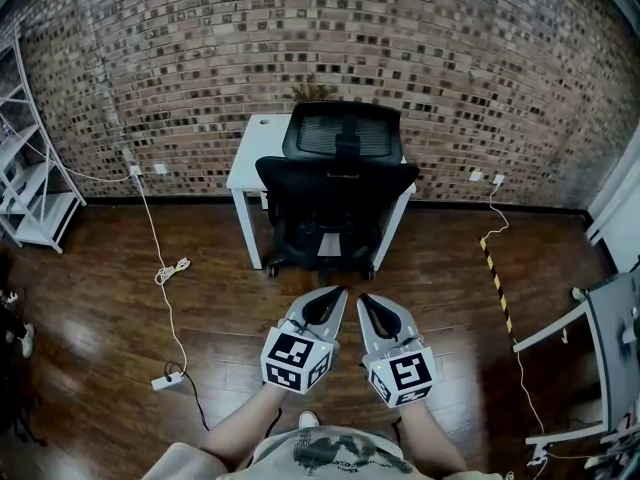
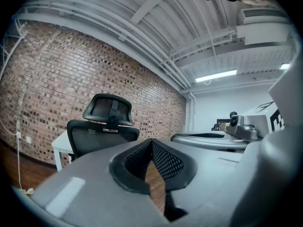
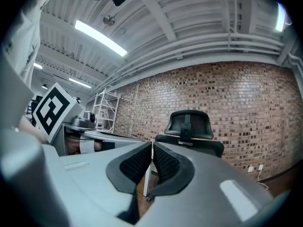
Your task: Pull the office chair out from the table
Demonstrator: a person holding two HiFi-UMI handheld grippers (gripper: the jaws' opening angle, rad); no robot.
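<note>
While the left gripper [image 1: 338, 293] and right gripper [image 1: 366, 300] are holding their jaws pressed together on nothing, the chair [image 1: 337, 183] is sitting well ahead, tucked against the desk's [image 1: 247, 153] front edge. Arriving with jaws closed is probably risking a shove, rolling it deeper under instead of gripping.

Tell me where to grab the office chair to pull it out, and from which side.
Take the backrest by its top edge, beside the headrest post, coming from the open floor side. The chair is pushed in at the table with its back toward you, so that edge is the nearest exposed hold.
</note>
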